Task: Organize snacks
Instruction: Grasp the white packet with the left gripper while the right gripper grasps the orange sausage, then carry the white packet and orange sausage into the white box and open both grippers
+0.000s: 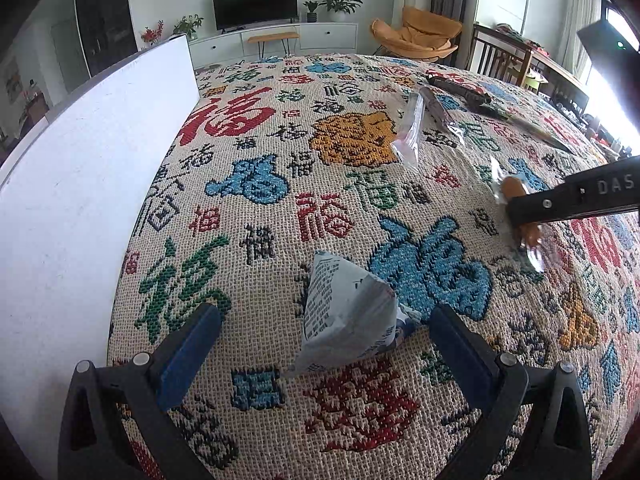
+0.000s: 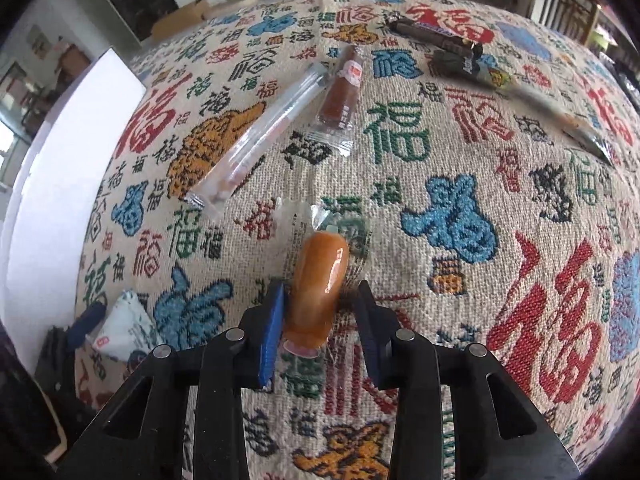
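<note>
While the right gripper (image 2: pixel 320 304) clamps its blue pads on a wrapped sausage (image 2: pixel 318 280) lying on the woven tablecloth (image 2: pixel 460 152), the left gripper (image 1: pixel 326 338) hovers with fingers spread wide around a white snack packet (image 1: pixel 348 312), not touching it. A clear stick packet (image 2: pixel 260 136), a brown candy (image 2: pixel 340 100) and a chocolate bar (image 2: pixel 436 36) lie farther off, beside a white box (image 1: pixel 80 184).

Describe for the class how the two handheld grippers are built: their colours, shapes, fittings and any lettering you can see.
Both are matte black plastic. The left gripper has two angular arms with triangular cut-outs, round silver pins at the joints, and flat dark blue pads on the inner faces. The right gripper is built the same way, with blue pads. From the left wrist view its side bears white letters, "DAS". No cables or sleeves show.
</note>
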### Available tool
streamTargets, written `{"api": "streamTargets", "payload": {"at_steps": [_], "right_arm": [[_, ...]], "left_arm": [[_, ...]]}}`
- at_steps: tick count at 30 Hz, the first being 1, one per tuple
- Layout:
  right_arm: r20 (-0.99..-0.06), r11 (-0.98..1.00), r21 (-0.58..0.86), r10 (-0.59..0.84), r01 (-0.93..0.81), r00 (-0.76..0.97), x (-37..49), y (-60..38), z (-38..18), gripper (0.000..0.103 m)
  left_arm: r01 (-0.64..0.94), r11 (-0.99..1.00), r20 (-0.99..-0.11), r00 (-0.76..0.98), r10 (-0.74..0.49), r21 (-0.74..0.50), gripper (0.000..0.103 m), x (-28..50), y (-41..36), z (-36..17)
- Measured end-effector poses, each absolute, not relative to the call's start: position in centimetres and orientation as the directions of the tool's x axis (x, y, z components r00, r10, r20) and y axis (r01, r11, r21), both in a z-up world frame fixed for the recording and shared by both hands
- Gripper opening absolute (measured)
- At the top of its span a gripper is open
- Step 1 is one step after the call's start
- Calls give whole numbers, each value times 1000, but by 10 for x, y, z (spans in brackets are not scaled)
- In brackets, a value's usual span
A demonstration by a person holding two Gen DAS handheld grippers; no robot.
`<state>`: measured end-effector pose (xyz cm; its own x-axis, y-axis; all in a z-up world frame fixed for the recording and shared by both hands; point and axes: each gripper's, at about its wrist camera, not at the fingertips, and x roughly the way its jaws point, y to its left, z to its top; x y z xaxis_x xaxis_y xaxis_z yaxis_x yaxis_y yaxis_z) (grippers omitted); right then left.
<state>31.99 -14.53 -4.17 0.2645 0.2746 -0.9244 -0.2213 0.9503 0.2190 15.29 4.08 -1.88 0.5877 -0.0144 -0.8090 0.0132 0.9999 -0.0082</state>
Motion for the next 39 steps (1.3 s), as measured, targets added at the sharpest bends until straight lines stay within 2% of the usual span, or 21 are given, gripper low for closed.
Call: {"api": "streamTargets", "payload": {"at_steps": [6, 9, 10, 11, 14, 18, 19, 21, 22, 23, 26, 27, 31, 35, 39], "right_arm": [[-936, 942, 220, 277, -253, 217, 314, -185, -25, 27], [-931, 937, 279, 318, -210, 181, 314, -197, -24, 36], [-930, 937, 291, 325, -192, 174, 314, -198, -26, 47], [-929, 936, 303, 332, -181, 163, 316, -199, -30, 51], [-935, 943, 289, 315, -169, 163, 321, -192, -38, 54], [-948, 949, 236, 272, -209, 164, 324, -174, -47, 64], [-957, 952, 195, 237, -235, 169, 323, -167, -47, 59], [-968, 950, 120, 177, -288, 179, 318, -159, -45, 50], [-968, 944, 124, 183, -306, 174, 316, -157, -44, 46], [-965, 940, 141, 201, -312, 167, 314, -159, -41, 44], [-951, 934, 187, 250, -305, 182, 302, -175, -25, 41], [-944, 931, 196, 265, -308, 197, 298, -180, -17, 32], [-921, 915, 251, 326, -317, 212, 289, -196, 6, 32], [-875, 880, 345, 427, -327, 227, 285, -191, 35, 32], [-778, 770, 467, 591, -434, 212, 271, -124, 88, 32]], "left_arm": [[17, 1000, -810, 587, -17, -9, 103, 153, 41, -19], [81, 997, -837, 544, -59, -18, 103, 155, 41, -17], [100, 995, -851, 519, -79, -31, 103, 156, 43, -15], [112, 992, -858, 502, -106, -57, 102, 155, 46, -13], [135, 981, -848, 494, -191, -142, 102, 148, 52, -2], [157, 982, -847, 503, -175, -109, 100, 149, 40, 1], [159, 981, -847, 501, -175, -109, 94, 151, 37, -1], [151, 983, -856, 489, -169, -107, 74, 156, 31, -6], [130, 990, -848, 517, -117, -57, 49, 155, 30, -5], [120, 991, -842, 529, -107, -51, 48, 156, 31, -4], [96, 979, -812, 548, -202, -179, 47, 150, 46, 4], [86, 977, -800, 563, -208, -194, 47, 146, 50, 9], [58, 959, -749, 612, -253, -277, 47, 130, 65, 35], [52, 927, -668, 678, -307, -373, 47, 111, 92, 90], [4, 938, -613, 756, -229, -346, 47, 88, 149, 154]]}}
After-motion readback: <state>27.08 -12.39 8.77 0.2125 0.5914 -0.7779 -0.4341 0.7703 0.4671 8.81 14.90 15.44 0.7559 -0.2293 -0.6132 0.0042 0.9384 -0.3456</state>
